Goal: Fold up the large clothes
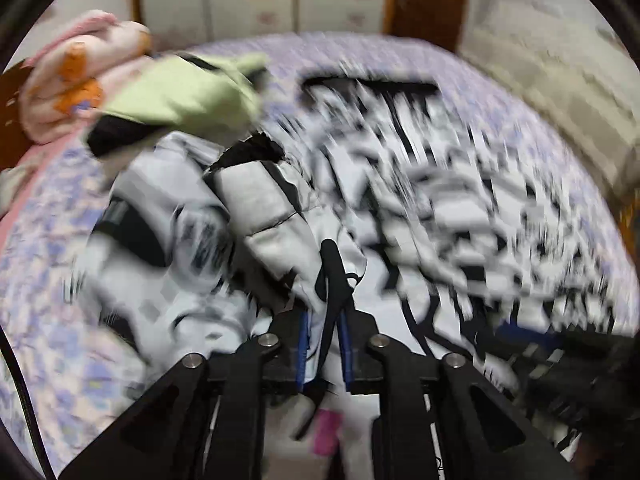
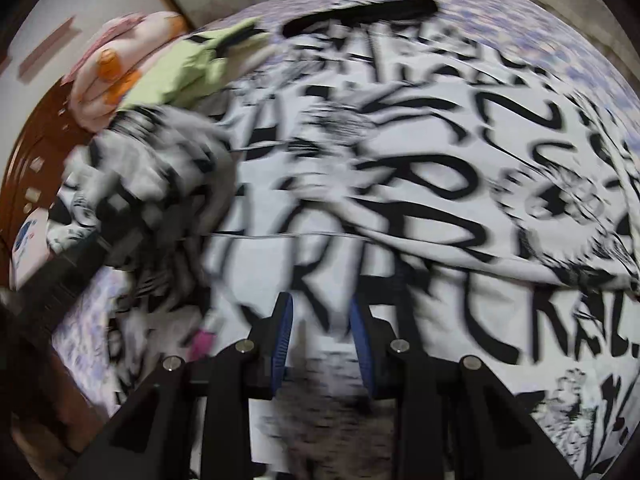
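One white shirt [image 2: 400,168] with black lettering, spread on purple floral bedspread [image 1: 48,280], long axis running away toward far edge; left gripper [image 1: 324,320] pinching its black-edged fold, right gripper [image 2: 322,312] clamping its near hem; one green garment [image 1: 180,96], one pink bundle [image 1: 64,80] far left

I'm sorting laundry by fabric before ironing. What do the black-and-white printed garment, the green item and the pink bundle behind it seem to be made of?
Printed garment: thin woven or knit cloth, matte, apparently cotton-like; it drapes and creases softly.
Green item: matte soft cloth with limp folds; the fibre is unclear.
Pink bundle: thicker, plush-looking, perhaps fleece or towelling, judging by its rounded bulky folds. Blur limits certainty.
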{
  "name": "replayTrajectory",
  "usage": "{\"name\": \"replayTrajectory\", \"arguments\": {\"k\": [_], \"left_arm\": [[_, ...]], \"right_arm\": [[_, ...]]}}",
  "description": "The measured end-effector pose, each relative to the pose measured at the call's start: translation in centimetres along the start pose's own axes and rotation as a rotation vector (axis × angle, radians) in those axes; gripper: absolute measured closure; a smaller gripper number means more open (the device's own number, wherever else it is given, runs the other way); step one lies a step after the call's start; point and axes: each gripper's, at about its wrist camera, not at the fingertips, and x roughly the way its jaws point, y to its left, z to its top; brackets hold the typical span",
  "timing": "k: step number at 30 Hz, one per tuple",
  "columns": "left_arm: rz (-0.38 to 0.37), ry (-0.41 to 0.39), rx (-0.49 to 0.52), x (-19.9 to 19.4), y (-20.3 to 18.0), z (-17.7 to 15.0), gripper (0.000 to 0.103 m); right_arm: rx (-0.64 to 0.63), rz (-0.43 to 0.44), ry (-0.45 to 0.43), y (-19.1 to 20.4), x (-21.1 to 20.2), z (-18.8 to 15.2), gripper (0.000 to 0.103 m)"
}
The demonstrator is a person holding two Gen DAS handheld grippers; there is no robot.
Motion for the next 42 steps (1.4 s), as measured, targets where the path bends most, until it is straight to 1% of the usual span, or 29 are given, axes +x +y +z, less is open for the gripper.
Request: {"name": "replayTrajectory", "arguments": {"k": [1, 2, 4, 5, 7, 10, 14, 15, 16, 17, 18, 19, 20, 24, 27, 30, 33, 36, 38, 40, 41, 42], "left_arm": [[0.0, 0.025, 0.03, 0.9, -0.8, -0.6, 0.075], [-0.005, 0.038, 0.05, 1.5, -1.1, -1.2, 0.07], [-0.016, 0.041, 0.081, 1.7, -1.9, -1.9, 0.046], [-0.027, 0.032, 0.089, 1.5, -2.1, -2.0, 0.043], [-0.052, 0.018, 0.088, 0.7, -2.0, -2.1, 0.032], [-0.083, 0.001, 0.063, -0.8, -1.3, -2.1, 0.029], [-0.122, -0.012, -0.013, -2.9, 0.5, -1.7, 0.028], [-0.128, -0.02, -0.039, -3.6, 1.2, -1.9, 0.028], [-0.126, -0.031, -0.07, -4.4, 2.2, -2.2, 0.028], [-0.12, -0.04, -0.1, -5.1, 3.2, -2.6, 0.027], [-0.112, -0.043, -0.12, -5.4, 3.8, -2.8, 0.027], [-0.1, -0.046, -0.151, -5.8, 4.8, -3.3, 0.026], [-0.089, -0.044, -0.184, -6.1, 5.9, -3.7, 0.026], [-0.037, -0.02, -0.264, -6.2, 9.2, -5.5, 0.026], [0.013, 0.012, -0.291, -5.2, 10.6, -6.5, 0.026], [0.023, 0.025, -0.313, -4.3, 11.2, -7.0, 0.026], [0.035, 0.027, -0.314, -3.6, 11.4, -7.1, 0.026], [0.05, 0.029, -0.309, -2.9, 11.3, -6.8, 0.026], [0.059, 0.028, -0.314, -2.4, 11.5, -6.4, 0.026], [0.056, 0.016, -0.324, -2.3, 11.6, -6.0, 0.026], [0.055, 0.011, -0.33, -2.2, 11.8, -5.9, 0.026], [0.054, 0.009, -0.333, -2.2, 11.8, -5.8, 0.026]], "right_arm": [[0.007, -0.007, 0.001, -0.6, 0.1, -0.2, 0.073], [0.016, -0.011, 0.003, -1.2, 0.2, -0.3, 0.073], [0.027, -0.009, 0.01, -2.1, 0.3, -0.3, 0.073], [0.035, -0.007, 0.009, -2.5, 0.3, -0.2, 0.073], [0.046, 0.009, 0.007, -2.9, 0.3, -0.1, 0.073], [0.044, 0.035, -0.008, -2.6, 0.0, 0.2, 0.073], [0.01, 0.088, -0.034, -1.0, -0.9, 0.9, 0.073], [0.001, 0.109, -0.041, -0.6, -1.3, 1.0, 0.07], [-0.007, 0.128, -0.047, -0.2, -1.6, 1.0, 0.061], [-0.017, 0.151, -0.057, 0.3, -2.0, 1.1, 0.055], [-0.025, 0.17, -0.067, 0.7, -2.3, 1.2, 0.043], [-0.031, 0.186, -0.076, 1.0, -2.5, 1.3, 0.037], [-0.038, 0.205, -0.082, 1.4, -2.7, 1.4, 0.036], [-0.021, 0.248, -0.061, 2.2, -2.5, 1.9, 0.035], [0.005, 0.287, -0.039, 2.8, -2.1, 2.6, 0.035], [0.002, 0.308, -0.034, 4.2, -2.1, 3.5, 0.035], [-0.03, 0.29, -0.021, 5.8, -1.4, 4.3, 0.035], [-0.058, 0.248, 0.025, 7.6, 0.7, 5.1, 0.035], [-0.064, 0.216, 0.052, 8.1, 2.1, 5.4, 0.035], [-0.063, 0.201, 0.06, 8.4, 3.1, 5.6, 0.036], [-0.062, 0.191, 0.056, 8.5, 3.4, 5.9, 0.038], [-0.073, 0.178, 0.058, 8.8, 3.6, 6.1, 0.057]]}}
